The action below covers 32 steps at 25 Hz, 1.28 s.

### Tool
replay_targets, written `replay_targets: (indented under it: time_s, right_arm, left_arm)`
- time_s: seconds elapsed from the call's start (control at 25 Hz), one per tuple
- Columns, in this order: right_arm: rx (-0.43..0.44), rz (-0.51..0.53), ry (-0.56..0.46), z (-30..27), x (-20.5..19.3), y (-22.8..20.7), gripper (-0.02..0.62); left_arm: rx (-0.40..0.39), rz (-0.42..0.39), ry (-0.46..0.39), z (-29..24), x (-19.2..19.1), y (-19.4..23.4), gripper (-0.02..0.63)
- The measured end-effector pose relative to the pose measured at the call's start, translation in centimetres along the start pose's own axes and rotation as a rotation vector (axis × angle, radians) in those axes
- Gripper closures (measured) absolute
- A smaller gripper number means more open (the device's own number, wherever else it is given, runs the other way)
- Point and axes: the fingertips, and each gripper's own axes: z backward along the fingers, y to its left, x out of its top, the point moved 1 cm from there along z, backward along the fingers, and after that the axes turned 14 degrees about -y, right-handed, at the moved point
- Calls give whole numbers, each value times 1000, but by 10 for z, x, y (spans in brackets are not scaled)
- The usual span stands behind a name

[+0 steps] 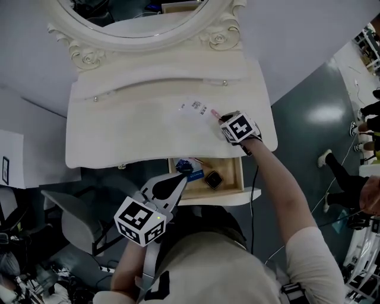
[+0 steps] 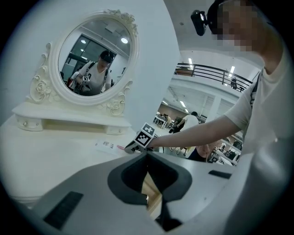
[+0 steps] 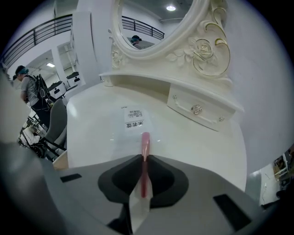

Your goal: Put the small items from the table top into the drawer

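Observation:
A clear packet (image 3: 133,120) with a white label lies on the white dressing table (image 1: 119,130); a pink stick (image 3: 145,142) is inside it. My right gripper (image 3: 144,158) is shut on the near end of this packet, with the pink stick running between the jaws. From the head view the right gripper (image 1: 221,120) sits at the table's right side, next to the packet (image 1: 195,107). My left gripper (image 1: 183,176) hovers over the open wooden drawer (image 1: 234,172), jaws together and empty. In the drawer lie a blue item (image 1: 185,166) and a dark square item (image 1: 214,179).
An oval mirror (image 1: 142,18) in an ornate white frame stands at the back on a shelf with a small knobbed drawer (image 3: 196,109). A grey chair (image 1: 77,222) stands to the left of the person. Other people stand at the far right (image 1: 362,148).

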Motion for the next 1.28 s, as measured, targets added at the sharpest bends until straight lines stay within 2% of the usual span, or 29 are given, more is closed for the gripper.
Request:
replay_targets:
  time_s: [0.12,0.28,0.36,0.6,0.92,1.0,1.08,1.28]
  right_arm:
    - [-6,28,20,0,0,1,535]
    - [-2,115,55,3,-2,7,535]
    - [13,80,48,9,-3,12,537]
    - [71,-234,-121,42,15,27,537]
    - [230,-692,-336,83,52,47,537]
    - [257,-762,-372,91,61,50,537]
    - [259,-760,-377,95,65,54,537]
    - [230,-627,-322,96,64,69,537]
  left_arm:
    - [6,-6,-6,6,0,-1,549]
    - [16,-10,-19,16,1,0,549]
    - [18,-10,-26,21,1,0,549]
    - [-1,-11,-50,29,4,-4,549]
    - [-45,-16,-76,33,8,-13,549]
    - [-50,-19,-83,36,9,-14,549]
    - [-54,-22,-90,39,11,-16,549]
    - [-53,-27,-103,49,13,-16,549]
